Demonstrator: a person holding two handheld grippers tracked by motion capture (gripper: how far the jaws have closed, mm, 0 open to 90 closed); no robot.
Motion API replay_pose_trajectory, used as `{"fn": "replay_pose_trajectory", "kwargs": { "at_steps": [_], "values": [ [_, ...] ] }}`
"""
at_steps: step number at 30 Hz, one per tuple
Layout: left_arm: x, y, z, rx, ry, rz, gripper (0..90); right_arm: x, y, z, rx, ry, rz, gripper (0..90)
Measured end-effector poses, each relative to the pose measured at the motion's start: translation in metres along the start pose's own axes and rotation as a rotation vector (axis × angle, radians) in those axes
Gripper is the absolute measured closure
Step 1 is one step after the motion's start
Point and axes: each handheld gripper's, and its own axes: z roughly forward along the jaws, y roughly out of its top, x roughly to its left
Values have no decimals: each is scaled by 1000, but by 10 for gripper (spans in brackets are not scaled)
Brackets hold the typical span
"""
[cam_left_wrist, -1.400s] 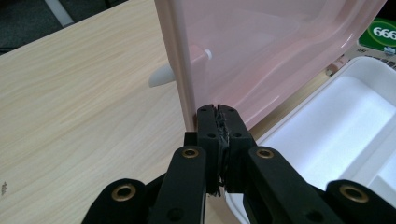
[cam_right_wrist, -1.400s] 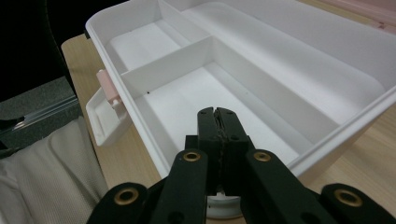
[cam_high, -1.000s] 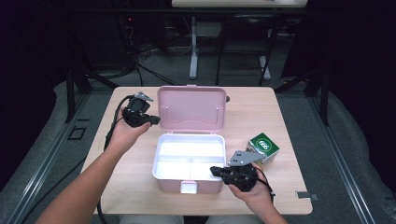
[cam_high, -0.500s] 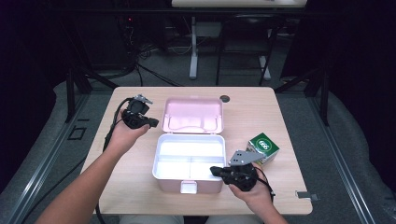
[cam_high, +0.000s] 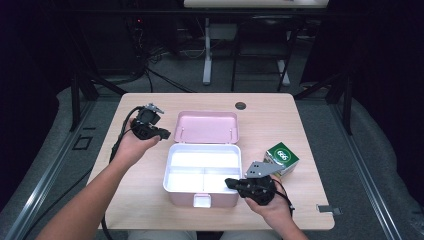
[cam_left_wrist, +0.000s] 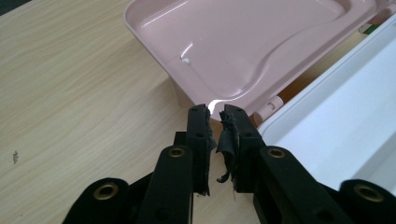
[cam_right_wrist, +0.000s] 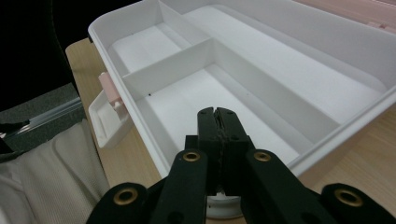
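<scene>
A white compartment box (cam_high: 200, 170) stands open at the table's middle, its pink lid (cam_high: 207, 127) lying back flat behind it. My left gripper (cam_high: 164, 134) sits at the lid's left near corner. In the left gripper view its jaws (cam_left_wrist: 214, 112) have just been opening and stand a narrow gap apart, with the lid's rim (cam_left_wrist: 243, 42) just past the tips and nothing pinched. My right gripper (cam_high: 230, 183) rests at the box's front right rim. In the right gripper view it (cam_right_wrist: 217, 113) is shut, tips over a front compartment of the box (cam_right_wrist: 261, 79).
A small green and white carton (cam_high: 281, 156) stands on the table right of the box, close to my right hand. The box's latch (cam_high: 202, 201) hangs at its front. A round cable hole (cam_high: 241, 105) lies near the table's far edge.
The pink lid has swung from upright back to lying flat behind the box. My left gripper's jaws have parted slightly. Both hands have stayed in place.
</scene>
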Motion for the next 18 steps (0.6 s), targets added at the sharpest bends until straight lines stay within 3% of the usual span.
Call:
{"fn": "replay_pose_trajectory", "kwargs": {
  "at_steps": [11, 18],
  "values": [
    [-8, 4, -6, 42, -29, 110, 670, 2, 1, 1, 4, -15, -12, 862],
    [-12, 9, -10, 74, -75, 194, 668, 2, 2, 1, 4, -20, -14, 828]
  ]
}}
